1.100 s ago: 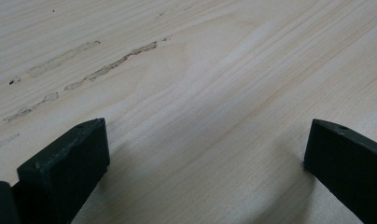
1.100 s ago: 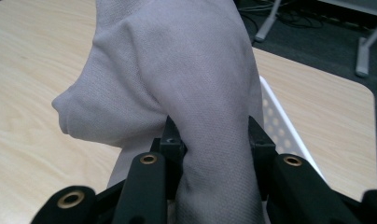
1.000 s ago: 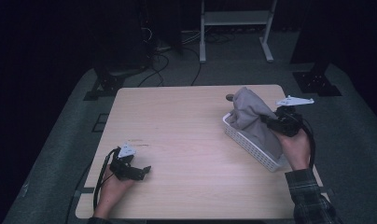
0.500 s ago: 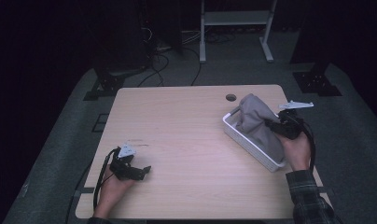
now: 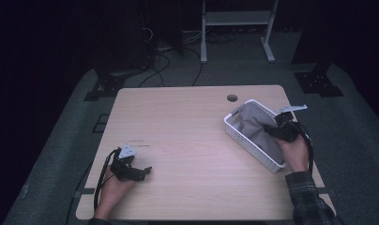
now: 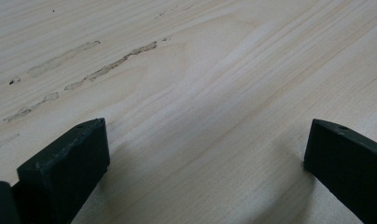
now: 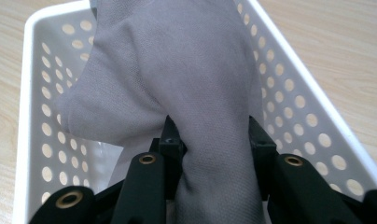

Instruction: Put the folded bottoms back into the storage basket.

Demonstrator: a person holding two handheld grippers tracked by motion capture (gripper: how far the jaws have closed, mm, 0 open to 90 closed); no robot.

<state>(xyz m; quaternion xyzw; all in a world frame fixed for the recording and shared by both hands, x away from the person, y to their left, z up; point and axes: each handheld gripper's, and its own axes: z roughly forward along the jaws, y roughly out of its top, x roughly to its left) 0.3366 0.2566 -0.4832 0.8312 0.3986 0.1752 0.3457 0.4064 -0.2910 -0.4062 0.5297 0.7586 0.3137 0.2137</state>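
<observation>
In the high view, a grey cloth is being held in a white perforated basket at the right side of the table by the right tool, while the left tool is being rested on the table near the front left corner, well apart from the basket. A risk is judged here: part of the cloth is being draped over the far rim, so it may be left hanging outside, or the light basket may be dragged along if the cloth is being pulled. In the left gripper view, the jaws of the left tool are being kept wide apart over bare wood, and nothing is being held between them. In the right gripper view, the right tool is being clamped on a thick fold of the cloth, with the jaws only partly together, inside the basket.
</observation>
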